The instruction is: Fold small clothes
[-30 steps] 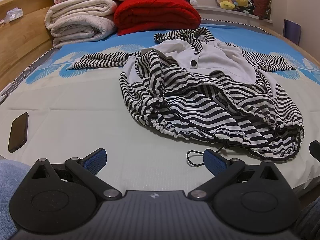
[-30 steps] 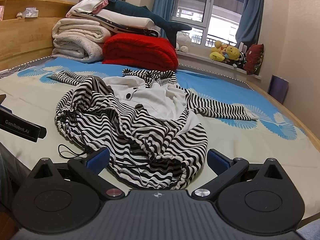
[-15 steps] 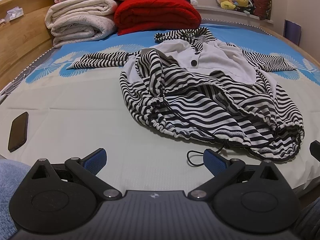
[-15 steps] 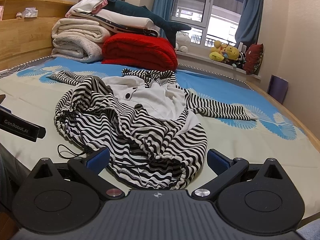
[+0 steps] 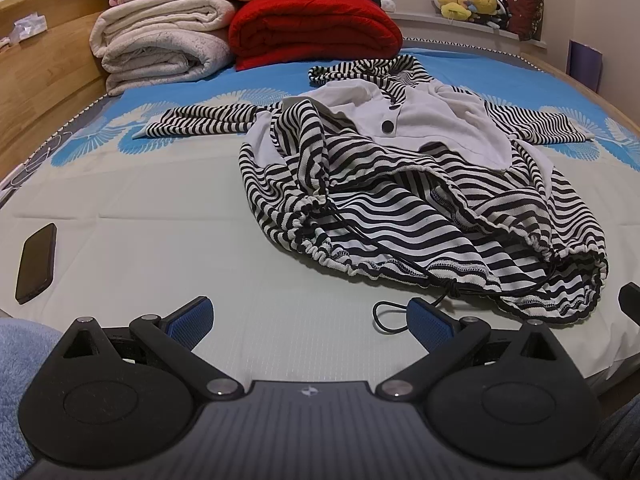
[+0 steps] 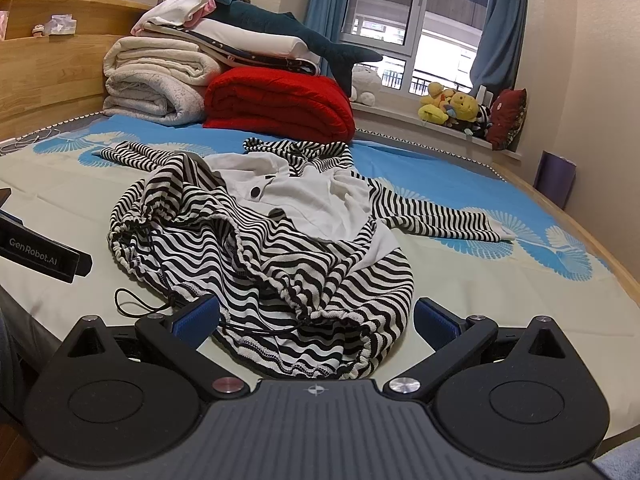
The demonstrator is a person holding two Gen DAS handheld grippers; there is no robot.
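Striped top (image 5: pixel 420 216): a small black-and-white hooded garment, lying crumpled and unfolded on the bed (image 5: pixel 140 216), roughly in the middle of the mattress. Its white lining with one dark button (image 5: pixel 387 126) is turned up near the collar.
Sleeves: one striped sleeve (image 5: pixel 200 125) stretches flat out to one side, the other (image 6: pixel 436 216) to the opposite side.
Hem: gathered and bunched at the near edge, with a thin black drawstring (image 5: pixel 384 314) looping out onto the sheet.
Left claw (image 5: pixel 310 320): released, blue pads spread wide, nothing between them. It hovers low over bare sheet at the near edge of the bed, to the side of the garment; its right pad (image 5: pixel 430 322) sits just beside the drawstring loop.
Right claw (image 6: pixel 316 322): also spread wide and holding nothing. The bunched hem lies between its two pads in that view; I cannot tell whether either pad touches the cloth.
Phone (image 5: pixel 36 263): dark, flat on the sheet, well apart from the garment, off beyond the left claw.
Head of the bed: a folded red blanket (image 5: pixel 316 26) beside a stack of cream blankets (image 5: pixel 160 46), with white bedding and a plush shark (image 6: pixel 296 36) on top.
Window sill: stuffed toys (image 6: pixel 452 108) in a row under the window, blue curtains either side.
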